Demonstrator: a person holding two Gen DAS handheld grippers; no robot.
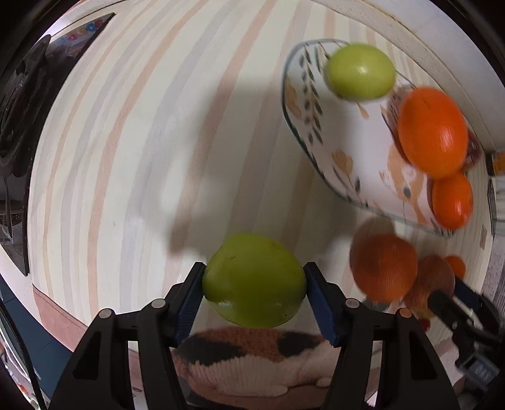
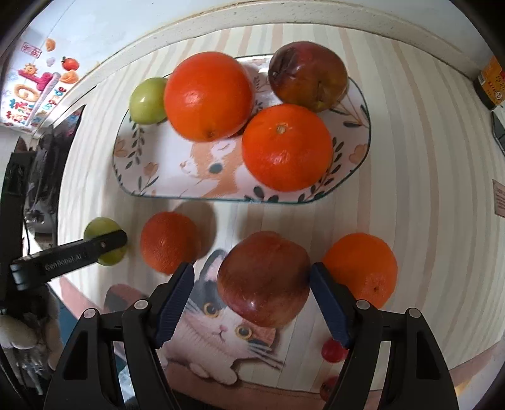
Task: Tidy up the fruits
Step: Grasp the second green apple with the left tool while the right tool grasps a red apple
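Note:
A green apple rests on the striped table, and my left gripper is shut on it with both blue pads against its sides. In the right wrist view a red apple lies between the pads of my right gripper. A gap shows at its left pad, so this gripper is open. Loose oranges lie to the left and right of the red apple. The cat-patterned plate holds two oranges, a small green apple and a dark red apple.
A cat-picture mat lies under the red apple. Two small red fruits sit near the table's front edge. A wall and raised ledge run behind the plate. A yellow-labelled dark box stands at the far right.

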